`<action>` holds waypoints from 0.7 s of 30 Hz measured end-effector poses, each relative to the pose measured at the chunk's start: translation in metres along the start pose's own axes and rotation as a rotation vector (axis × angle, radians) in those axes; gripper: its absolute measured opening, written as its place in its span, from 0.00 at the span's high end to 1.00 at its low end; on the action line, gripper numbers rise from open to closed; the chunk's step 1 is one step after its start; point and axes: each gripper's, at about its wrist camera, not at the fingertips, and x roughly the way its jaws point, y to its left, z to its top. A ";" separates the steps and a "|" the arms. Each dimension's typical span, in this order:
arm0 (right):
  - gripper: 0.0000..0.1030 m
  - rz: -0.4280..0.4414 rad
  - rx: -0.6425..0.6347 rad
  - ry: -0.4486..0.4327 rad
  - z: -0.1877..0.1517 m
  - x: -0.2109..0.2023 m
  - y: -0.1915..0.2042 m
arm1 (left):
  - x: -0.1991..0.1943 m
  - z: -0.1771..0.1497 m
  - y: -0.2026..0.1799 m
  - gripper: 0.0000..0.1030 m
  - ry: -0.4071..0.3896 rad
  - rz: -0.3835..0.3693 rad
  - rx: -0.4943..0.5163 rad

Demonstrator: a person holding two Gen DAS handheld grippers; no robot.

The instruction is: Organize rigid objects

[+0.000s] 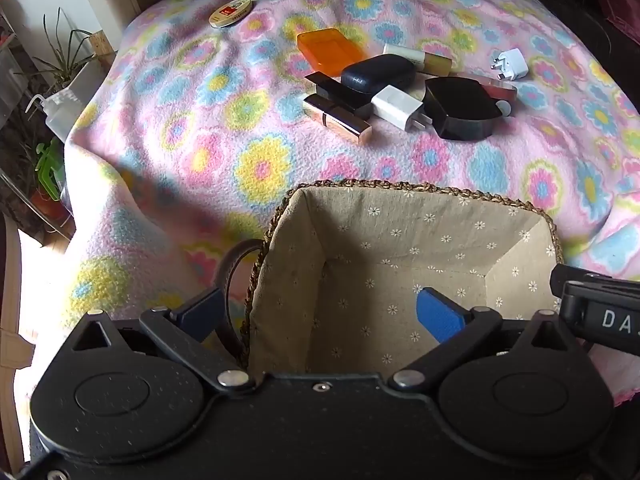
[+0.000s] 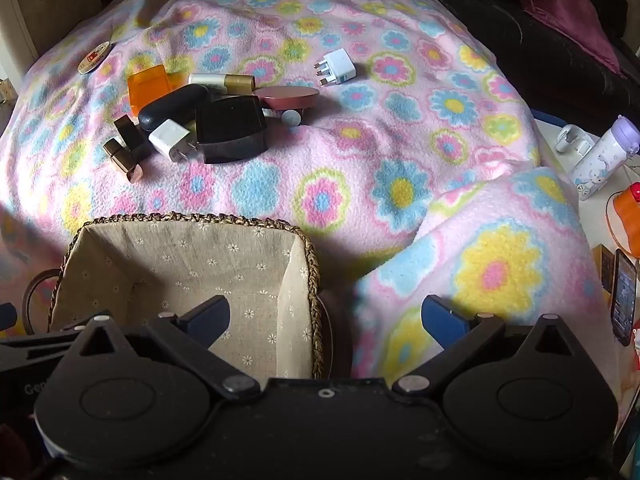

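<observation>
Meanwhile, both tools (image 1: 320, 312) (image 2: 326, 322) agape above basket (image 1: 400, 192).

A sunlit room around a flowered blanket (image 1: 168, 128).
We saw potted plants (image 1: 60, 60) at its left, a dark sofa (image 2: 540, 52) behind, a white side table (image 2: 600, 208) right.
</observation>
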 end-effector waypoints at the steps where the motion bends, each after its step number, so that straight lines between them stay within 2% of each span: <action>1: 0.00 0.000 0.000 0.000 0.000 0.000 0.000 | 0.000 0.000 0.000 0.04 0.002 0.000 0.000; 21: 0.00 0.001 0.000 0.001 0.000 0.000 0.000 | 0.005 -0.004 -0.003 0.04 0.024 -0.002 0.004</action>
